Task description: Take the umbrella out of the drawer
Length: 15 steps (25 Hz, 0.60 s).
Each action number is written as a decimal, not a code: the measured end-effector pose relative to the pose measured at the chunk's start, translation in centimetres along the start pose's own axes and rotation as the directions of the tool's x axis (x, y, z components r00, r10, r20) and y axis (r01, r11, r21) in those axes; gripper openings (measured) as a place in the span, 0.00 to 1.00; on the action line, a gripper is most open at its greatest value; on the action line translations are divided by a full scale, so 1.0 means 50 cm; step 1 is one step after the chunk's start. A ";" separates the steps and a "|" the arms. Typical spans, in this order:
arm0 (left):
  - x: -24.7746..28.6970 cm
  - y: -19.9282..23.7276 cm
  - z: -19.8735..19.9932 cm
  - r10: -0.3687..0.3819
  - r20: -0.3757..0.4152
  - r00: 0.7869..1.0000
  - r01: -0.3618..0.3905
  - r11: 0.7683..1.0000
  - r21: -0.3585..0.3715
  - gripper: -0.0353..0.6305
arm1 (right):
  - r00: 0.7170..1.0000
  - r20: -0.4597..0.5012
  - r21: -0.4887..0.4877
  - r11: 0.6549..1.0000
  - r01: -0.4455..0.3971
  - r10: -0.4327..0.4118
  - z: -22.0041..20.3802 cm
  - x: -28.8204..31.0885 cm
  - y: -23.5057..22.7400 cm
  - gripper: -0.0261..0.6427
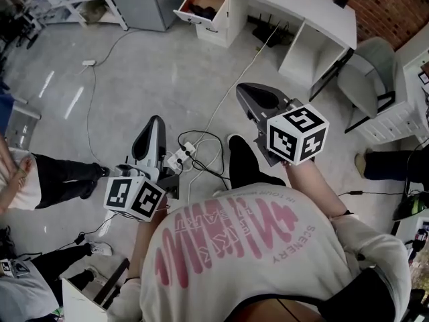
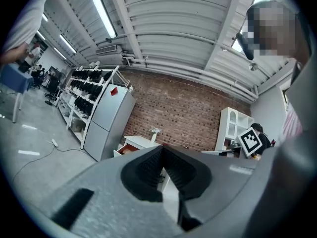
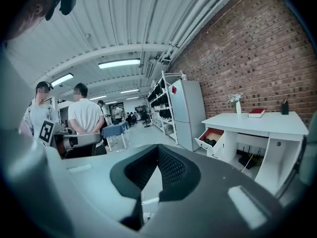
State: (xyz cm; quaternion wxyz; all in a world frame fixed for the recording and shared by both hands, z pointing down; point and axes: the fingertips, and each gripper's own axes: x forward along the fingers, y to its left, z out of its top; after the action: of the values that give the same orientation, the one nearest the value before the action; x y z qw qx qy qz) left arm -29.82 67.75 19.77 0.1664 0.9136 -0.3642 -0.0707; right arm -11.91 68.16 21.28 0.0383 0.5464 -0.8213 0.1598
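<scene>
The left grey gripper [image 1: 155, 123] is held above the grey floor [image 1: 134, 66], its jaws pressed together on nothing. Far ahead, a white drawer [image 1: 193, 17] with a wooden inside is pulled open from the white bench [image 1: 322, 12], and a black umbrella [image 1: 203, 11] is seen lying in it. The right grey gripper [image 1: 249, 91] is likewise clenched and empty, well apart from the drawer.
</scene>
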 end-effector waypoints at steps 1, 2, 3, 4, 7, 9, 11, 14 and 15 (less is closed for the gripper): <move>0.012 0.011 0.003 0.006 0.001 1.000 -0.006 1.000 0.001 0.06 | 1.000 -0.002 -0.012 1.000 0.000 0.000 0.006 0.016 -0.008 0.06; 0.025 0.021 0.008 0.013 0.005 1.000 -0.013 1.000 0.000 0.06 | 1.000 -0.004 -0.021 1.000 -0.003 0.003 0.014 0.032 -0.018 0.06; 0.039 0.031 0.014 0.023 0.011 1.000 -0.023 1.000 0.001 0.06 | 1.000 -0.006 -0.025 1.000 -0.012 0.012 0.023 0.050 -0.029 0.06; 0.055 0.041 0.020 0.033 0.017 0.999 -0.033 0.999 0.002 0.06 | 1.000 -0.009 -0.026 0.999 -0.024 0.023 0.032 0.069 -0.042 0.06; 0.115 0.065 0.035 0.048 0.024 0.999 -0.049 0.999 0.018 0.06 | 0.999 -0.007 -0.026 0.999 -0.047 0.047 0.063 0.125 -0.094 0.06; 0.162 0.081 0.043 0.054 0.026 0.998 -0.055 0.998 0.025 0.06 | 0.999 -0.002 -0.030 0.998 -0.052 0.052 0.086 0.160 -0.133 0.06; 0.209 0.101 0.052 0.066 0.034 0.997 -0.067 0.998 0.018 0.06 | 0.998 -0.005 -0.036 0.997 -0.061 0.061 0.106 0.196 -0.170 0.06; 0.283 0.117 0.067 0.067 0.038 0.997 -0.068 0.998 0.019 0.06 | 0.997 -0.009 -0.045 0.996 -0.077 0.077 0.138 0.244 -0.223 0.06; 0.309 0.118 0.073 0.065 0.040 0.997 -0.066 0.997 0.025 0.06 | 0.997 -0.007 -0.047 0.996 -0.078 0.078 0.149 0.257 -0.243 0.06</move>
State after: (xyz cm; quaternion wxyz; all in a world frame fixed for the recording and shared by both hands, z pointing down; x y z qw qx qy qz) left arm -23.34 52.17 18.35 0.1492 0.9017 -0.3983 -0.0784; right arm -5.16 50.24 19.95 0.0470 0.5123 -0.8454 0.1434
